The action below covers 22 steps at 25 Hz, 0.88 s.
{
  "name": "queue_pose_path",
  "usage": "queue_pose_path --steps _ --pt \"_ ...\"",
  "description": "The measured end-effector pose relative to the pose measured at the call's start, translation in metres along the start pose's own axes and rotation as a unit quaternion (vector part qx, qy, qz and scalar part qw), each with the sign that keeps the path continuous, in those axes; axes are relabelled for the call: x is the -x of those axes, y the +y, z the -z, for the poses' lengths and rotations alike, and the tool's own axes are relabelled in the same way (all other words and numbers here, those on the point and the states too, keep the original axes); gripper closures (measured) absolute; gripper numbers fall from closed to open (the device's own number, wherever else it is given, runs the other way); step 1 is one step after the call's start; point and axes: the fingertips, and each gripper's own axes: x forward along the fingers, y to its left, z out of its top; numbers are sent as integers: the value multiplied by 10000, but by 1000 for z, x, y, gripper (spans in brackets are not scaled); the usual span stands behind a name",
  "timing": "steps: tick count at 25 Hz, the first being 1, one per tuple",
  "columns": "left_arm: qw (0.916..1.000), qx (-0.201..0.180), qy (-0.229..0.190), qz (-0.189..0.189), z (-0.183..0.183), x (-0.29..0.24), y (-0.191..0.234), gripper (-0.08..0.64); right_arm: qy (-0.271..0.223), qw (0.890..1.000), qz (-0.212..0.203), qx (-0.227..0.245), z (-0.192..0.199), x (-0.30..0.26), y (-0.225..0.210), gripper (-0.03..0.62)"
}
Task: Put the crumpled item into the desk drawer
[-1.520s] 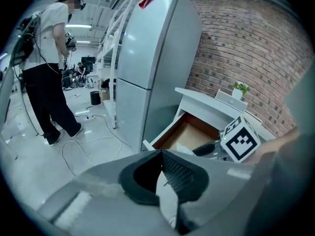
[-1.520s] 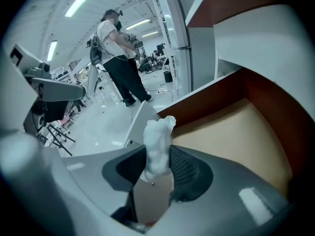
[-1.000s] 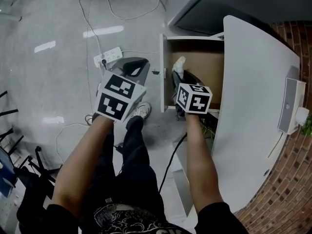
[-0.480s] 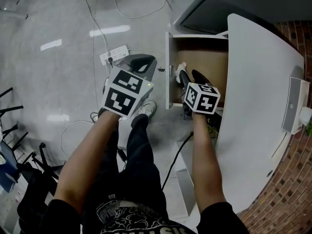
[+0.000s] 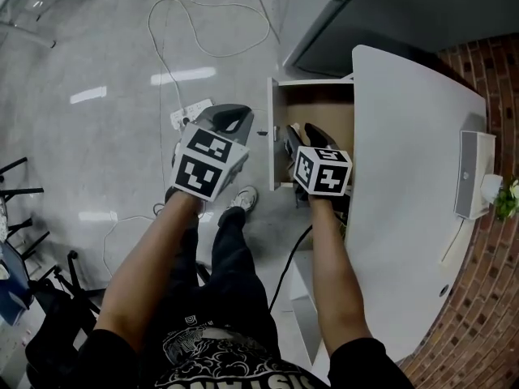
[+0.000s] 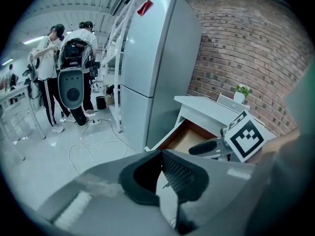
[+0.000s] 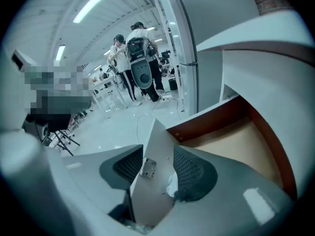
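Release looks complete: your right gripper (image 7: 158, 168) fingers, just opening, stand wide and grip nothing, the crumpled item (image 7: 171, 185) lies in the desk drawer (image 7: 231, 141) at lower centre; next, withdraw upward.

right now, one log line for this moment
drawer open | right gripper jaws open, just been opening, nothing gripped | crumpled item loose in drawer | left gripper open, empty

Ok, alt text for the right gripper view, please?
Right gripper, jaws open and just opened wider, with the open desk drawer's white front panel showing between them. A crumpled white item peeks from behind the panel; the drawer's brown floor looks bare. People stand far behind.
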Motion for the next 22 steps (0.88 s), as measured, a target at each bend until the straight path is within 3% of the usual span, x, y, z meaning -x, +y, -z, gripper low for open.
queue_pose_path --steps 22 --pt "9957 -124 -595 -699 -84 94 11 561 -960 9933 -412 494 -123 89 62 427"
